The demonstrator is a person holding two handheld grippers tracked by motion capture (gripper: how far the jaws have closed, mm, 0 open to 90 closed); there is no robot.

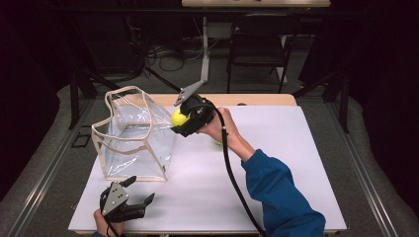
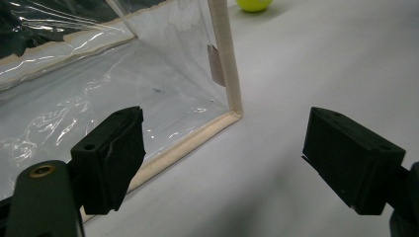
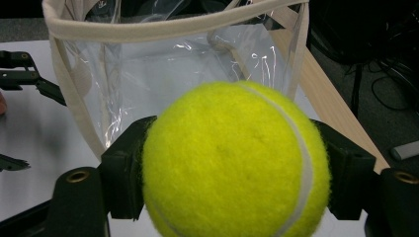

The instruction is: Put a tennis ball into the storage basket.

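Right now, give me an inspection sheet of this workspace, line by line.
Surface: white table top, bare around the work.
Job's things: tennis ball held beside the open top of the clear plastic bag.
Clutter: second tennis ball on the table.
Grippers: right gripper shut on the ball; left gripper open near the bag's lower corner.
Cables: black cable trails from the right gripper.
Surroundings: chair, floor cables.

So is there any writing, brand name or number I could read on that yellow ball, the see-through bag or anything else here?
None can be read.
Tennis ball, held in the right hand-held gripper: bare felt and a white seam, no print on the side shown.
Clear bag: a small tab on its edge seam, blank or too blurred to tell.
Left hand-held gripper: plain black pads, no marking.
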